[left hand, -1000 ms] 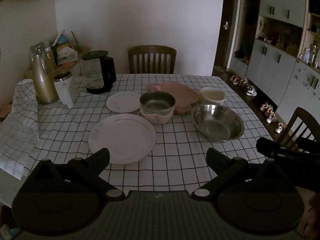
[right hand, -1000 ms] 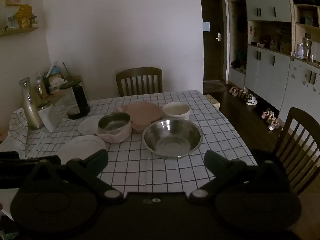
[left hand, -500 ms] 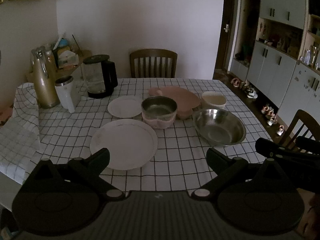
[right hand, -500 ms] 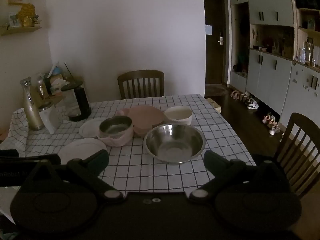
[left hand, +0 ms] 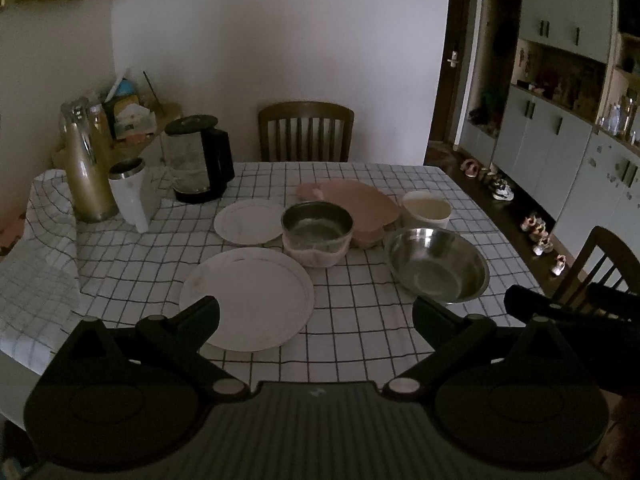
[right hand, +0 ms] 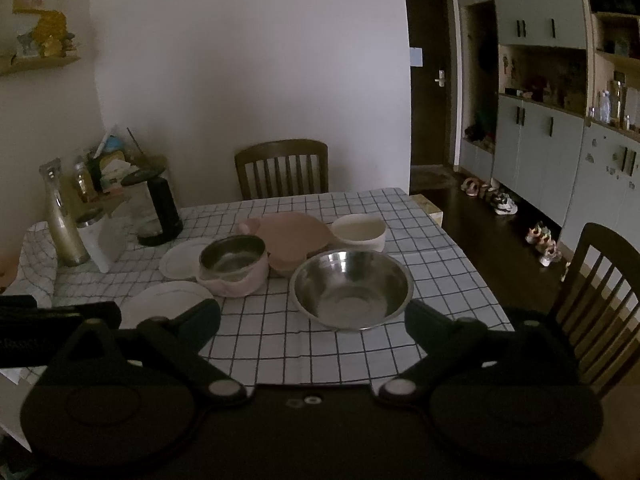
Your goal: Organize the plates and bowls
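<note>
Left gripper (left hand: 316,312): jaws spread wide, nothing between them, fingers level and pointing forward. Right gripper (right hand: 312,316): jaws likewise spread wide and empty, same forward attitude. The two units sit side by side at similar height; each appears at the edge of the other's view. No contact with any object observed on either unit.

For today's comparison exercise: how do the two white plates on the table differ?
The large white plate is wider than the small white plate. The large one lies at the near edge; the small one sits farther back, by the kettle. Both are round, empty and flat on the checked cloth.
</note>
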Available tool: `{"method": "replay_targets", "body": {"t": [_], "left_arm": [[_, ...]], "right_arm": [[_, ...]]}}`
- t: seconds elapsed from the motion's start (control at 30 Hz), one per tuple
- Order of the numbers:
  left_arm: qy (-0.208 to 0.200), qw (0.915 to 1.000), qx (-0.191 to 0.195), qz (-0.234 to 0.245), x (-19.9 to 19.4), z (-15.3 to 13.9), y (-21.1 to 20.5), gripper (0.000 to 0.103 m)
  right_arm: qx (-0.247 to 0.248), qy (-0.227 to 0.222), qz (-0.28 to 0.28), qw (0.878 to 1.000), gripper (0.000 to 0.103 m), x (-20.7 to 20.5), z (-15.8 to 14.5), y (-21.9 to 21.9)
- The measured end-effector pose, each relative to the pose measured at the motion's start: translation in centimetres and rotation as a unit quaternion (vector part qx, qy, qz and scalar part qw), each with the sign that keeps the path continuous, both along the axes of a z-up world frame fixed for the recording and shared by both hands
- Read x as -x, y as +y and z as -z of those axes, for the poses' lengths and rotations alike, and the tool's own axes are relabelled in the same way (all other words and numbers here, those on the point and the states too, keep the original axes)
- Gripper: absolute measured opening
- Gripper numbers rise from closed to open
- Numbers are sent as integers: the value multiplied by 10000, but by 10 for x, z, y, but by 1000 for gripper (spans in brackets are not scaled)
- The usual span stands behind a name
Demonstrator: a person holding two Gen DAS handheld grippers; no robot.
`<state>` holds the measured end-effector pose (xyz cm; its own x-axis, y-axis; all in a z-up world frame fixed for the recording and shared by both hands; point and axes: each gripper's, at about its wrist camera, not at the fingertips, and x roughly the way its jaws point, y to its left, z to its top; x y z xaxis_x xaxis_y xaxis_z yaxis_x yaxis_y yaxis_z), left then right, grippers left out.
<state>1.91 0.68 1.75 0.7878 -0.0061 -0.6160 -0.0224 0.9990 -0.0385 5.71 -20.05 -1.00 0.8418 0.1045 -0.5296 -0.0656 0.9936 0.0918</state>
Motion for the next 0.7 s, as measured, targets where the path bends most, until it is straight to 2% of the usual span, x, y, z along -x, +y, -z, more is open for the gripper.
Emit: {"method": "replay_targets", "body": {"t": [0.23, 0.7], "left_arm": [[184, 9997, -6, -161, -4, -9, 6, 103], [194, 9996, -121, -137, 2, -19, -3, 103]], "right_arm": [[61, 72, -54, 9999, 99, -2, -11, 3], [24, 81, -125, 9999, 99, 0, -27, -1]]}}
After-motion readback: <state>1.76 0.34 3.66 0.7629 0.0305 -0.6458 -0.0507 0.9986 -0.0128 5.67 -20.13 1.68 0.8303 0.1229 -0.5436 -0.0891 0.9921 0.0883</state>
